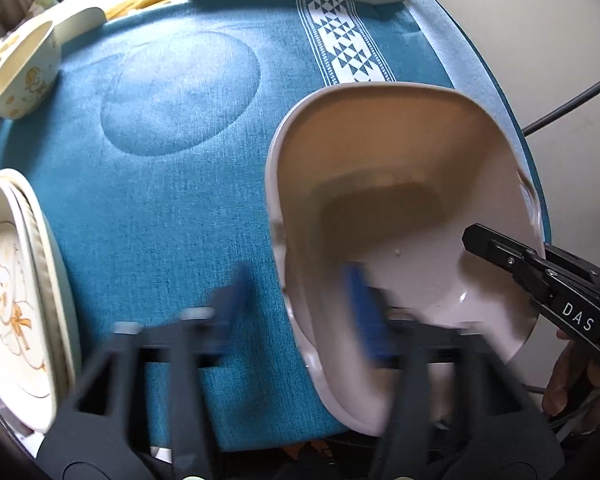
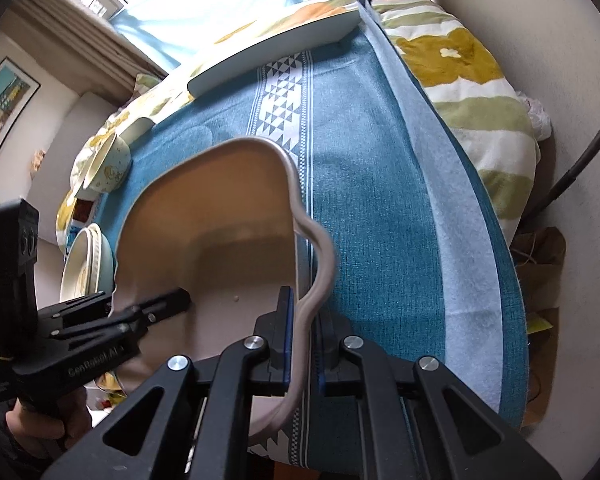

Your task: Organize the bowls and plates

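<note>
Teal woven tablecloth (image 2: 364, 184) carries your glossy white square plate with the wavy rim (image 2: 220, 216).

Your right gripper (image 2: 302, 344) is clenched on that plate's right rim. Your left gripper (image 1: 296, 304) is released, its blurred blue pads astride the left rim. Left of this plate, a stack of cream plates (image 1: 16, 292) and a small cream bowl (image 1: 24, 72) rest.

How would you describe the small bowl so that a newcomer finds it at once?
Start from the teal tablecloth. At its far left corner stands the small bowl, cream and deep. Unlike the flat plates nearer on the left, it carries yellow duck drawings on its outer wall.
</note>
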A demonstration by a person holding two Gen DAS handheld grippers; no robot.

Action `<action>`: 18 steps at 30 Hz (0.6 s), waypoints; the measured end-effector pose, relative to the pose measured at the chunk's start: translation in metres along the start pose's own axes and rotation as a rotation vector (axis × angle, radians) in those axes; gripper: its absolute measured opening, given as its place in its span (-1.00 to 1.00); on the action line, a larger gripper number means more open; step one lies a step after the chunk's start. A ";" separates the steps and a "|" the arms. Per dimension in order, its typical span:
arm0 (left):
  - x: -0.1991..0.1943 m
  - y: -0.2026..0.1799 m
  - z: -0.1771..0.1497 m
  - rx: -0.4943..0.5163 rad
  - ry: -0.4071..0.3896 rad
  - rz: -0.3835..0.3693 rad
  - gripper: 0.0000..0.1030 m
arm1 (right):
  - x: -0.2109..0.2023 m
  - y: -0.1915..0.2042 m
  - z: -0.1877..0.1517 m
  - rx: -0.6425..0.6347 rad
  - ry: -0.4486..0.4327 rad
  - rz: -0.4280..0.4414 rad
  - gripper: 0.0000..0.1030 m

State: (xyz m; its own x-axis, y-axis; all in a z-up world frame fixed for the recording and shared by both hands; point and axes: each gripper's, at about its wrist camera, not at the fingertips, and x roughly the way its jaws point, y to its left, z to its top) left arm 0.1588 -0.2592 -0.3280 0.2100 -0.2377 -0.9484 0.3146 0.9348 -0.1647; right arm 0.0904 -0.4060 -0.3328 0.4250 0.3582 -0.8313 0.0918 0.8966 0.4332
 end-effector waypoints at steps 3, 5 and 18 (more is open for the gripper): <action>-0.005 0.000 -0.001 0.010 -0.031 0.001 0.45 | -0.001 -0.004 0.000 0.034 -0.008 0.021 0.01; -0.004 0.001 -0.001 0.015 -0.026 0.007 0.45 | -0.003 -0.007 -0.001 0.057 -0.019 0.029 0.16; -0.079 0.030 -0.016 -0.025 -0.127 0.042 0.46 | -0.062 0.033 0.013 -0.013 -0.150 -0.015 0.16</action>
State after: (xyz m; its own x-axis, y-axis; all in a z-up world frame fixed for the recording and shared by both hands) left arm 0.1374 -0.2079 -0.2623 0.3384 -0.2287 -0.9128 0.2805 0.9504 -0.1341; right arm 0.0788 -0.4014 -0.2626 0.5532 0.3025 -0.7762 0.0879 0.9054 0.4154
